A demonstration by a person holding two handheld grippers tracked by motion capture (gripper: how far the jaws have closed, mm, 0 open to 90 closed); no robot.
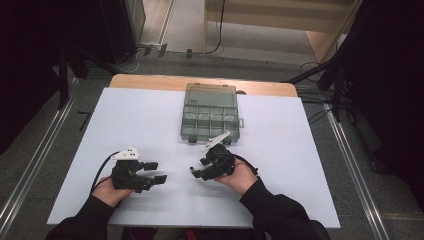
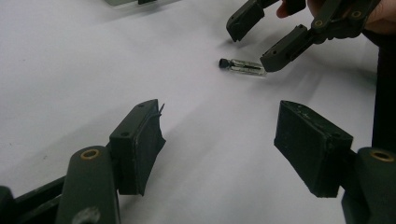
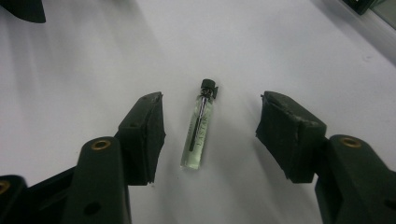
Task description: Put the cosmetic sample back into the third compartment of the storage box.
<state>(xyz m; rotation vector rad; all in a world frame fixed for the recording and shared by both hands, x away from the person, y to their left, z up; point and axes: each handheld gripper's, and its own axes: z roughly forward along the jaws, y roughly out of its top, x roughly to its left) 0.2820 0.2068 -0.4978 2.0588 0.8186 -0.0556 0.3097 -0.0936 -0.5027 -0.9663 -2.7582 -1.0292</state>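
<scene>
Right gripper (image 3: 210,135) is lining up on a small glass vial (image 3: 198,130) with a black cap. The vial is lying flat on the white table (image 1: 125,130), in the gap between the fingers (image 3: 142,135), touching neither pad. So that gripper is released around it, not gripping yet. In the left gripper view the same vial (image 2: 243,66) is sitting just beside the tip of one of the right gripper's fingers (image 2: 282,51), cap pointing away from that tip.

Left gripper (image 2: 219,144) is idling near the table's near edge, fingers spread wide, nothing between them.

Step in hand, as I read it: picking up the vial with the right hand. Probable destination is the clear compartment box (image 1: 210,116) standing open just beyond the right gripper (image 1: 197,172) in the high view; I can't make out what its cells hold.

Next move calls for:
- closing squarely on the glass body, below the cap
- keeping the pads low enough to catch it, since it's thin, round, and lying flat
- going gently: it looks likely to roll or squirt out sideways if one pad touches first

Fingers already seem parallel to the vial's long axis, so alignment looks fine.
</scene>
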